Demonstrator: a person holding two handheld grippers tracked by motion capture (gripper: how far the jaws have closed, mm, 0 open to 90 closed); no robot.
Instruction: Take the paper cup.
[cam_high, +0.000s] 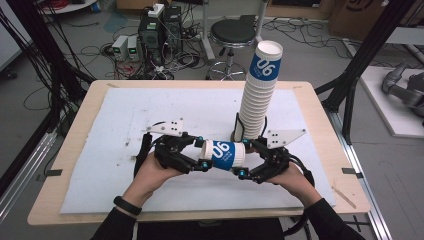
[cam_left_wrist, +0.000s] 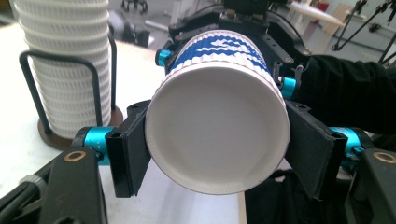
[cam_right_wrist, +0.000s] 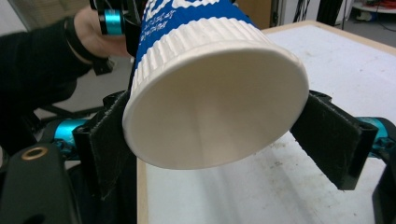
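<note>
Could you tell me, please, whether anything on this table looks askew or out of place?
Yes: the tall stack of paper cups in its wire holder leans right toward the top. The blue-and-white cup lies sideways between the left gripper and the right gripper, clear of the white mat. Nothing looks spilled.

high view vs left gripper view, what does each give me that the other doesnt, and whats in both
High view: the whole table, the stack of cups up to its top 06 label, and a stool behind. Left gripper view: the recessed white base of the paper cup, pinched between that gripper's black jaws, with the wire holder close up. Both: the cup lying sideways between the left gripper and the right gripper.
</note>
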